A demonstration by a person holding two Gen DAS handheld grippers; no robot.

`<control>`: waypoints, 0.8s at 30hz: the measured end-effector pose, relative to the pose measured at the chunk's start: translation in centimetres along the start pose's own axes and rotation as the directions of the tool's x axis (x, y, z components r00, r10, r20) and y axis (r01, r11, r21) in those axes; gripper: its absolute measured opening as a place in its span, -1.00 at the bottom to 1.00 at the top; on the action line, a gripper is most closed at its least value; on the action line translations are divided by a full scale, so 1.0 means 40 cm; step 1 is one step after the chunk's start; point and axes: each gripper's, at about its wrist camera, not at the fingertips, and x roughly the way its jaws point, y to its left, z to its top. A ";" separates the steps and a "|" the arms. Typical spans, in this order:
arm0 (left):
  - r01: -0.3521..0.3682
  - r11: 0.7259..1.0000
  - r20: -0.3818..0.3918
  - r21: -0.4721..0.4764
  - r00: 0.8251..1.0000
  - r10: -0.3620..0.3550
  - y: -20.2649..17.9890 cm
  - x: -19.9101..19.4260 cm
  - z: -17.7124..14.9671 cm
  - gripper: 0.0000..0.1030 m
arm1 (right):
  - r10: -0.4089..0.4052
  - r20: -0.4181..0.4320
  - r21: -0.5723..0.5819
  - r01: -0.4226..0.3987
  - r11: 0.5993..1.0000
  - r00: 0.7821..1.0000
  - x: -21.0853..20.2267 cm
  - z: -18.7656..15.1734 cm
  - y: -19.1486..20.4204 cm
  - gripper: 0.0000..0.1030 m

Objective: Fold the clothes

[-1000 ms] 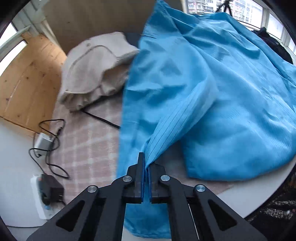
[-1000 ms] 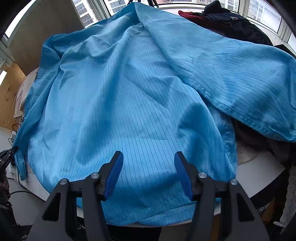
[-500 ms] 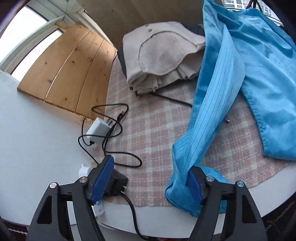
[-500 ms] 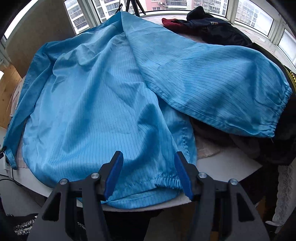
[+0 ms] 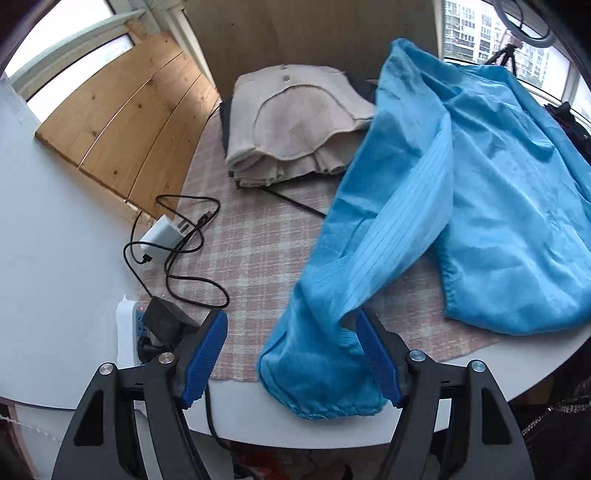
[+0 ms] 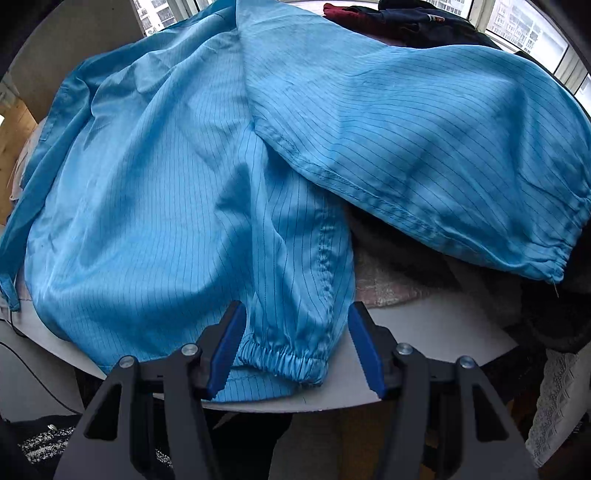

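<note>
My left hand-held gripper (image 5: 291, 360) stands wide, holding nothing; a sleeve (image 5: 332, 321) of the blue garment (image 5: 509, 206) trails between its fingers, the cuff lying at the tabletop (image 5: 461, 373) edge and touching the right pad. My right hand-held gripper (image 6: 295, 349) is wide too, empty, just above an elastic cuff (image 6: 280, 356) at the near edge. The garment is spread across the tabletop over a checked cloth (image 5: 251, 236), its other sleeve (image 6: 424, 147) draped over dark clothes (image 6: 406, 18) at the far right. A folded beige stack (image 5: 295, 122) sits beyond the left sleeve, touching the garment. Near the left rim I see a white charger (image 5: 162, 236), black cables (image 5: 192, 280) and a power strip (image 5: 127, 332).
</note>
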 end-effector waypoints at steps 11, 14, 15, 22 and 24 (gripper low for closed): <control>0.178 0.974 -0.044 0.142 0.984 -0.173 -0.210 0.036 -0.028 0.36 | -0.031 -0.018 -0.125 0.029 0.992 0.999 0.020 -0.005 0.035 0.10; 0.164 0.969 -0.066 0.186 0.986 -0.154 -0.251 0.088 -0.005 0.36 | -0.047 -0.015 -0.146 0.044 0.988 0.999 0.019 -0.001 0.053 0.10; 0.159 0.967 -0.072 0.201 0.986 -0.147 -0.264 0.105 0.002 0.27 | -0.046 -0.013 -0.145 0.044 0.988 0.999 0.019 0.001 0.055 0.10; -0.001 0.997 -0.081 0.081 0.997 0.007 -0.091 0.199 0.156 -0.76 | -0.046 0.023 -0.096 0.048 0.994 0.999 -0.011 0.018 0.048 -0.29; -0.079 0.997 -0.075 -0.002 0.994 0.079 0.023 0.207 0.199 -0.58 | -0.035 0.020 -0.060 0.036 0.998 0.999 -0.017 0.027 0.035 -0.29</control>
